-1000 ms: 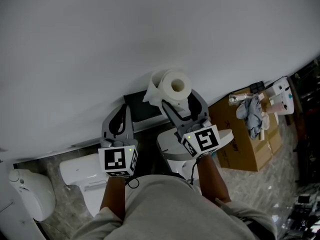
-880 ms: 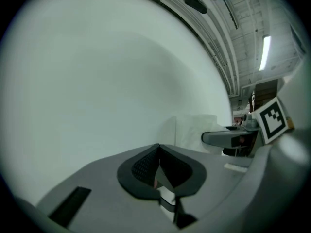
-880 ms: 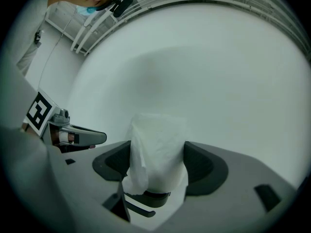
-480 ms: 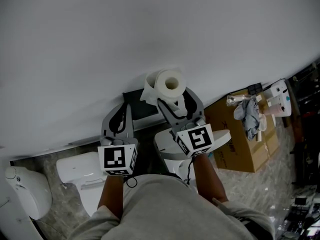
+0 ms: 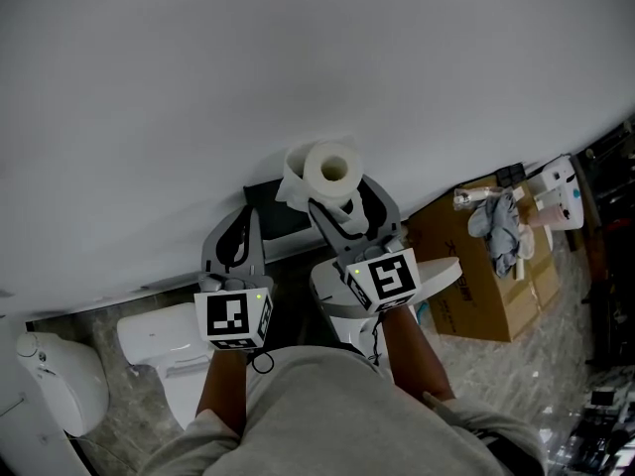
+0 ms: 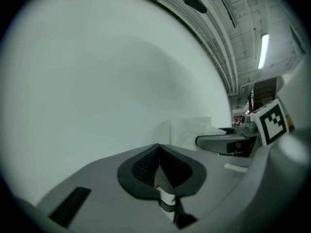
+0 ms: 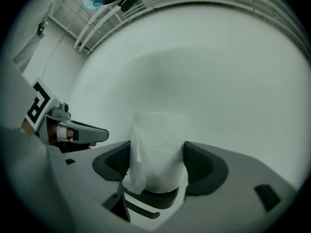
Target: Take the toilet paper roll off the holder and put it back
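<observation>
The white toilet paper roll (image 5: 328, 170) is up in front of the pale wall, its hollow core facing me and a loose sheet hanging on its left. My right gripper (image 5: 340, 192) is shut on it; in the right gripper view the roll (image 7: 158, 149) fills the gap between the dark pads. A dark holder plate (image 5: 275, 212) sits low on the wall just below-left of the roll, partly hidden. My left gripper (image 5: 250, 218) hangs beside it, shut and empty, its pads (image 6: 146, 166) meeting; the roll (image 6: 190, 130) shows off to its right.
A white toilet (image 5: 159, 350) stands at the lower left, with a white rounded fixture (image 5: 62, 383) beyond it. A white lidded bin (image 5: 335, 300) sits under my right gripper. A cardboard box (image 5: 486, 286) with a cloth on top stands at the right.
My right gripper has carried the roll a little left, closer to the wall above the dark holder plate. The left gripper has stayed where it was.
</observation>
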The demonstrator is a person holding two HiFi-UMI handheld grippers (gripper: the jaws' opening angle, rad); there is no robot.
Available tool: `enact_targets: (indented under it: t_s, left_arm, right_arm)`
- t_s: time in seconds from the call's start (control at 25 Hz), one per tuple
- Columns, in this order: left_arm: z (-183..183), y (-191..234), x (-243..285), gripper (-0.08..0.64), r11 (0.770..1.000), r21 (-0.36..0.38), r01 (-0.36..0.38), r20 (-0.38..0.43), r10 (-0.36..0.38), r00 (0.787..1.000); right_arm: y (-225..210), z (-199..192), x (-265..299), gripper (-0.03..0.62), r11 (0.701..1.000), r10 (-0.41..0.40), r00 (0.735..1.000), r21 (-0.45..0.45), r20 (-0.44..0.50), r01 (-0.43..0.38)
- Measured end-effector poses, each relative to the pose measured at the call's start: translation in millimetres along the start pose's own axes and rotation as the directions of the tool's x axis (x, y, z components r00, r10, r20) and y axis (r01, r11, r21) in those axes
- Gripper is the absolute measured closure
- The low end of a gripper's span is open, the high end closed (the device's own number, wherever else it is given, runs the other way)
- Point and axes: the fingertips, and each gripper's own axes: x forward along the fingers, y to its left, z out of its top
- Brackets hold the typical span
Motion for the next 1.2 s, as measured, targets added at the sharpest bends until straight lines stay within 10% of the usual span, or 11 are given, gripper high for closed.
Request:
enact_targets:
  t_s: [1.2]
  left_arm:
    - [4, -45, -22, 0.549, 0.999, 0.020, 0.040, 0.006, -0.040, 0.999]
  right_arm:
    - [-1, 2, -46, 0.262, 0.991, 0.009, 1.000, 0.134, 0.024, -0.012]
